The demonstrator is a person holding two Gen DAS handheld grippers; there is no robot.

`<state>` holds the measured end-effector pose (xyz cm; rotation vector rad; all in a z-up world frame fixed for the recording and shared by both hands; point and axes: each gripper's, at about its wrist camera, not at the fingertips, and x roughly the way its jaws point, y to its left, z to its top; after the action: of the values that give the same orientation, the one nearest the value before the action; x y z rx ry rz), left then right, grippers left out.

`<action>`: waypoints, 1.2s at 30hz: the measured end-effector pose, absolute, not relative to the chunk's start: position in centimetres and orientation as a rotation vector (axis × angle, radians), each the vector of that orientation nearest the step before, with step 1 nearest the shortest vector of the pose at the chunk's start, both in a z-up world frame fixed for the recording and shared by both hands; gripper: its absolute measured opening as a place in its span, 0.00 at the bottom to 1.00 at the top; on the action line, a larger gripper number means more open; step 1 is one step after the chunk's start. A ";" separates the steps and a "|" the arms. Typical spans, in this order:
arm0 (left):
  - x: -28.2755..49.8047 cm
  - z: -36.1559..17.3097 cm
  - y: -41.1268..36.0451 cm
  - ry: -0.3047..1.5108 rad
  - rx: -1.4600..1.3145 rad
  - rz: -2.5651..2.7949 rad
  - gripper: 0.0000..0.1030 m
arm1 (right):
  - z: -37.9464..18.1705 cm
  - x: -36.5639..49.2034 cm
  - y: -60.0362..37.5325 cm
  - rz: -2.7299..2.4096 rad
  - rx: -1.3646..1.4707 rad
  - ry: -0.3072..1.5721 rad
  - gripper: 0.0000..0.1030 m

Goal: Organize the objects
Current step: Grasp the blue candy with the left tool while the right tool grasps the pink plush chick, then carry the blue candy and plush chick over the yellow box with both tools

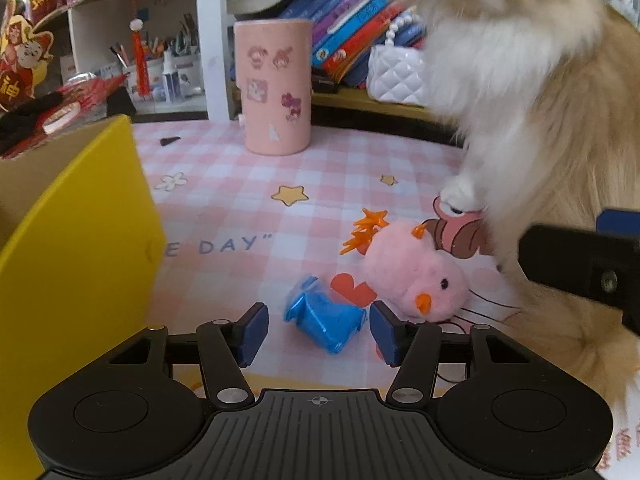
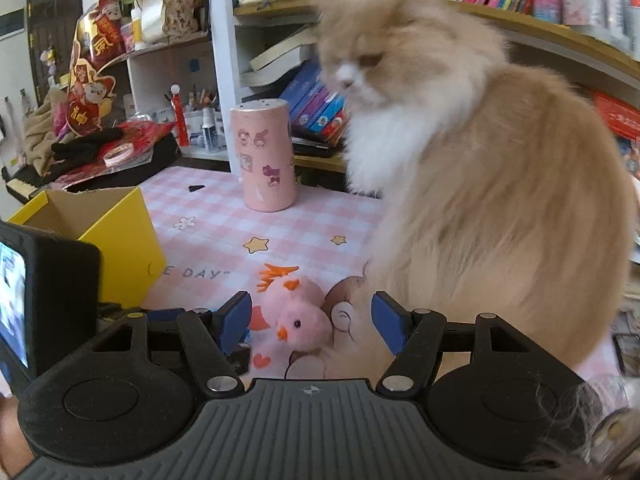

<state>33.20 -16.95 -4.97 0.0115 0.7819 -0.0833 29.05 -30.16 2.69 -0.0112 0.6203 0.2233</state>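
A blue shiny wrapped object [image 1: 326, 318] lies on the pink checked tablecloth [image 1: 240, 208], between the open fingers of my left gripper [image 1: 318, 330]. A pink plush chick [image 1: 416, 272] with orange feet lies just right of it and also shows in the right wrist view [image 2: 298, 316]. My right gripper [image 2: 312, 322] is open, its fingers on either side of the chick, slightly above it. An open yellow cardboard box [image 1: 76, 248] stands at the left; it also shows in the right wrist view [image 2: 120, 232].
A fluffy cream cat [image 2: 480, 184] sits on the table at the right, one paw [image 1: 460, 196] near the chick. A pink cylindrical container [image 1: 276, 84] stands at the back. Shelves with books [image 1: 352, 28] and clutter run behind the table.
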 end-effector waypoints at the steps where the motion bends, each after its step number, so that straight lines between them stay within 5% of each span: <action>1: 33.5 -5.3 -17.2 0.786 0.018 -0.082 0.53 | 2.5 29.7 -30.2 0.229 -0.013 0.629 0.63; 9: 34.3 -5.8 -16.5 0.817 -0.016 -0.069 0.36 | 1.6 33.3 -30.0 0.268 -0.050 0.681 0.63; 22: 23.3 -1.9 -12.1 0.818 -0.116 -0.077 0.36 | -3.8 39.1 -26.6 0.352 -0.155 0.801 0.62; 26: 20.1 -1.1 -11.2 0.808 -0.086 -0.091 0.36 | -5.6 40.1 -26.2 0.360 -0.156 0.850 0.50; 36: 17.5 -0.5 -9.2 0.804 -0.098 -0.133 0.36 | -3.4 35.7 -26.9 0.323 -0.047 0.803 0.49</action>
<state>17.47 -9.22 -0.47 -0.0983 0.8044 -0.1332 35.74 -26.93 -3.43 -0.0472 0.8033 0.3232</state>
